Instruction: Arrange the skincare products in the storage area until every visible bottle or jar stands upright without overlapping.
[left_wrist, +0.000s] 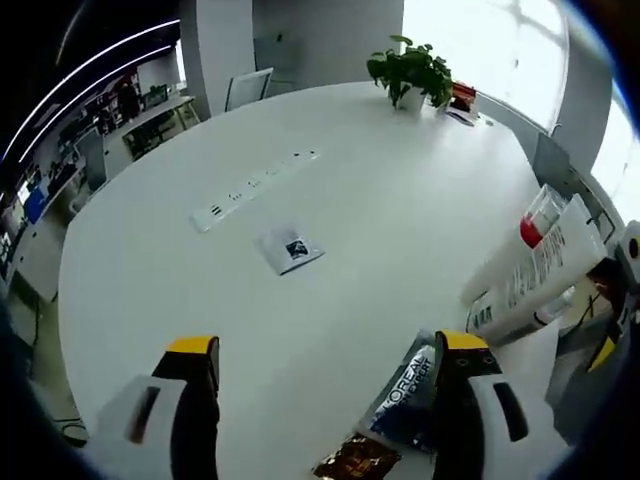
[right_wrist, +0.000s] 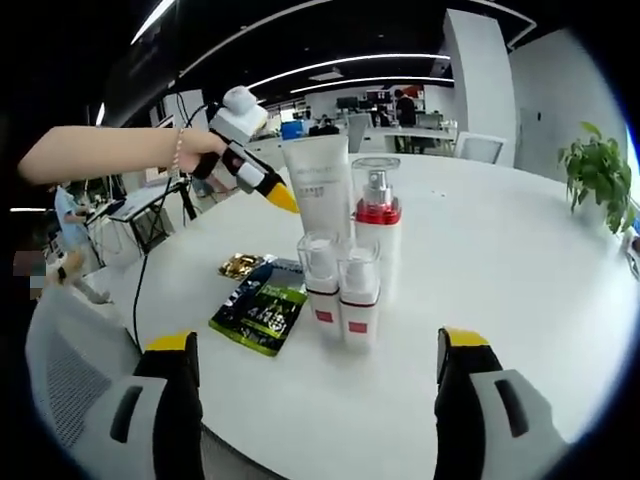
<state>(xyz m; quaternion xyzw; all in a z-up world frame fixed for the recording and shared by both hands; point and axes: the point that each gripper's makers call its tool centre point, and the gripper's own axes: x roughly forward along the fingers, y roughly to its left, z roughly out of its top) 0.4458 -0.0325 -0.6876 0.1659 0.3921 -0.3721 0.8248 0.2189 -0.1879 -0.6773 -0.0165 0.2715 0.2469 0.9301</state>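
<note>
In the right gripper view a tall white tube (right_wrist: 320, 190), a pump bottle with a red collar (right_wrist: 377, 215) and two small clear-capped bottles (right_wrist: 320, 285) (right_wrist: 358, 295) stand upright in a tight group. My right gripper (right_wrist: 318, 340) is open just in front of them, holding nothing. A hand holds my left gripper (right_wrist: 275, 190) beside the tube, to its left. In the left gripper view my left gripper (left_wrist: 328, 345) is open and holds nothing; the tube (left_wrist: 540, 270) and the red-collared bottle (left_wrist: 540, 220) lie at the right edge.
A dark sachet (right_wrist: 262, 308) and a gold sachet (right_wrist: 240, 265) lie flat left of the bottles. On the white table (left_wrist: 400, 200) are a power strip (left_wrist: 255, 188), a small leaflet (left_wrist: 290, 250) and a potted plant (left_wrist: 410, 72) at the far edge.
</note>
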